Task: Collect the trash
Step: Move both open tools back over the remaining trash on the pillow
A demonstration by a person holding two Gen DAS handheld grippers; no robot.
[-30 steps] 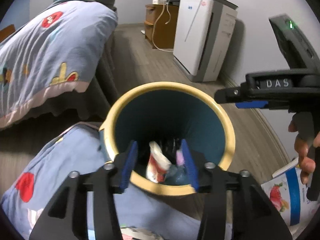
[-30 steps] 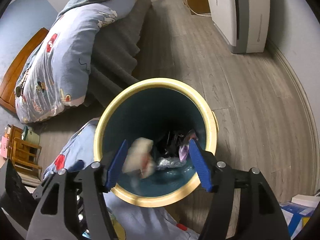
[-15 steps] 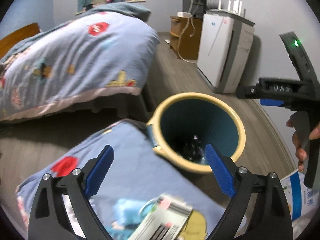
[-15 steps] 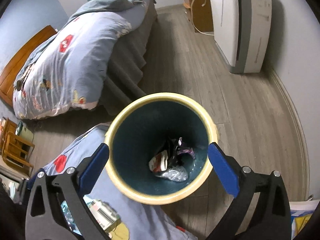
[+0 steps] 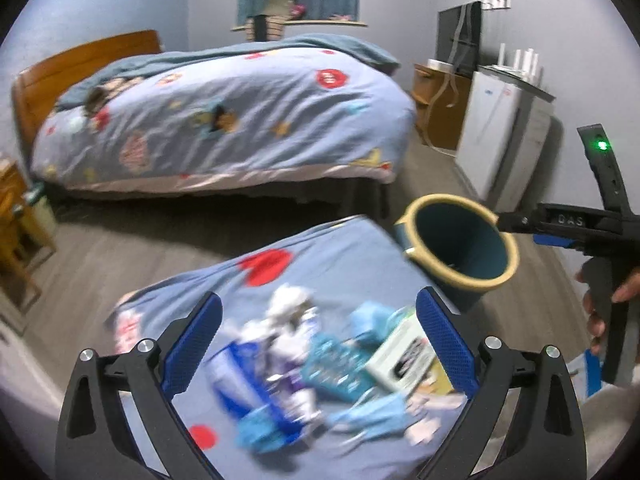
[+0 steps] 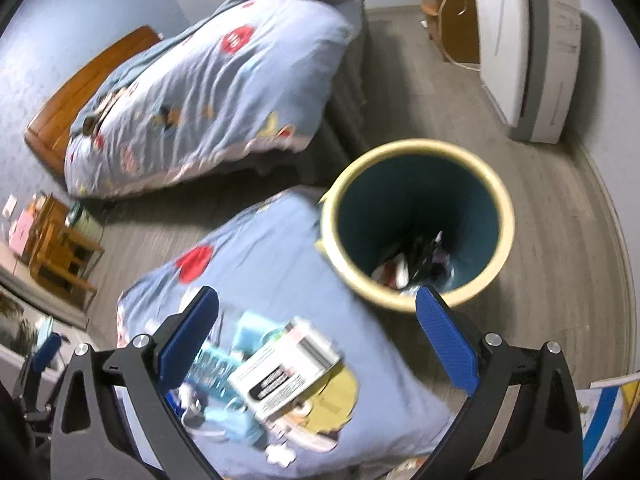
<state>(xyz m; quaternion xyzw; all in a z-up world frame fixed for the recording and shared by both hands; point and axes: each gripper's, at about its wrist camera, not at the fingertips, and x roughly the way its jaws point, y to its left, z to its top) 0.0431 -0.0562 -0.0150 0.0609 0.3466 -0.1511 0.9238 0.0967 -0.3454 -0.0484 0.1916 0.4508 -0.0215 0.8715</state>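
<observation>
Left wrist view first: left gripper (image 5: 320, 344) is spread wide with nothing in it, hanging over a blurry heap of blue and white wrappers (image 5: 304, 364) on the pale blue cartoon-print quilt (image 5: 332, 252). You also get the right gripper (image 5: 560, 226) side-on next to the teal bin with a cream rim (image 5: 460, 248), which hides the bin's bottom.

Right wrist view: right gripper (image 6: 316, 344) gapes wide too, holding nothing, and only this angle shows crumpled trash (image 6: 412, 268) already inside the bin (image 6: 416, 148), plus a white black-labelled carton (image 6: 286, 368) on the quilt (image 6: 260, 256).
</observation>
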